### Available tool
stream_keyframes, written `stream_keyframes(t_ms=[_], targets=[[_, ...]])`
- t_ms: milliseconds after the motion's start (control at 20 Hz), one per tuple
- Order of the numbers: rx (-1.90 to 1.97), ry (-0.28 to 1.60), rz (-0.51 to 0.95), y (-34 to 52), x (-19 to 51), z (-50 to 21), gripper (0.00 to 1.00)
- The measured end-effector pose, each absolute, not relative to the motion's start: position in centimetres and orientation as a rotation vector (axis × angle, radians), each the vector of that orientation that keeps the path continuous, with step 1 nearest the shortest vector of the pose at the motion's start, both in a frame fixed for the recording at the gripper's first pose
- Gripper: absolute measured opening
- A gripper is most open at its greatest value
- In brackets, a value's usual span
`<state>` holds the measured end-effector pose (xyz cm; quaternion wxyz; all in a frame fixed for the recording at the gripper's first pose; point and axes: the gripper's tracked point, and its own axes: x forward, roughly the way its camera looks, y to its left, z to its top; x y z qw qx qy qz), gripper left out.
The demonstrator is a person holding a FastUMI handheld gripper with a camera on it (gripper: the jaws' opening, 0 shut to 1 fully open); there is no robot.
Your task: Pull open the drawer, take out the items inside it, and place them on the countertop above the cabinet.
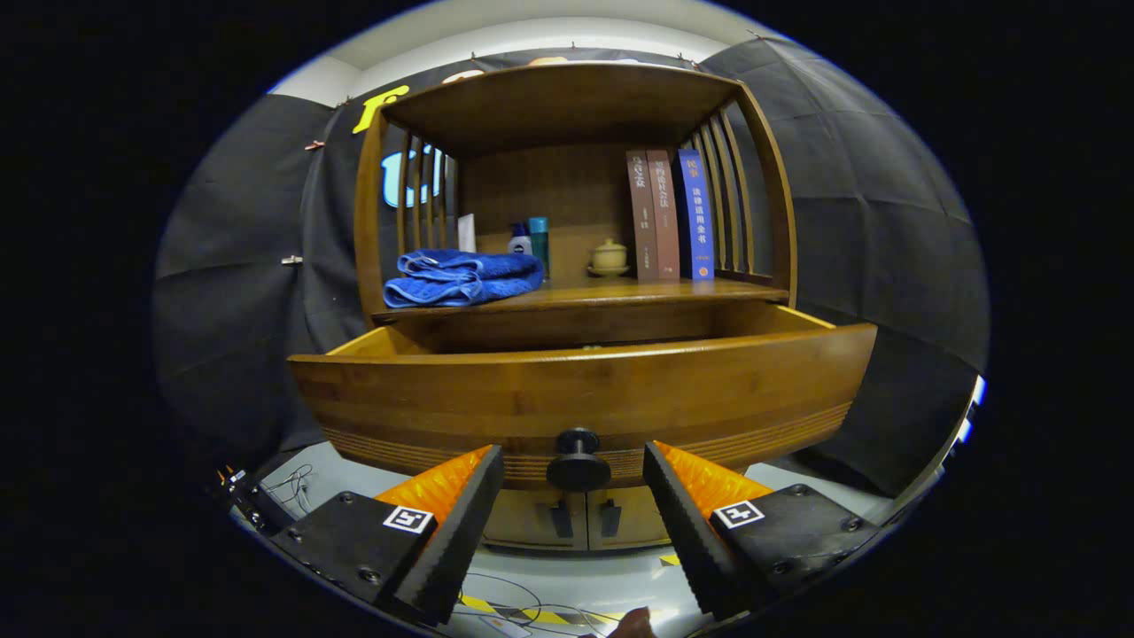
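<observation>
Drawer (580, 390) is standing pulled well out of the cabinet, just ahead of our fingers, so we are judging the opening step done, while its inside is hidden behind the front panel and nothing is showing as taken out yet. We are holding the gripper (576, 470) with its fingers spread wide to either side of the round knob (578, 459), touching nothing. We are seeing the drawer's long axis running across from finger to finger, its front facing us, below the countertop (620, 291) beyond, which is carrying a blue towel (461, 276) and books (669, 215).
</observation>
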<state>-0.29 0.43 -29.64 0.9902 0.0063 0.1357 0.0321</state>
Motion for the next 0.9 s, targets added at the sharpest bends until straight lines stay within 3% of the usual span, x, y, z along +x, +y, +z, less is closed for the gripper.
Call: stream_keyframes(t_ms=[400,900], targets=[[0.023,0.256,0.142,1.2,-0.1,-17.5,0.98],[-0.031,0.614,0.113,0.9,10.6,-18.9,0.99]])
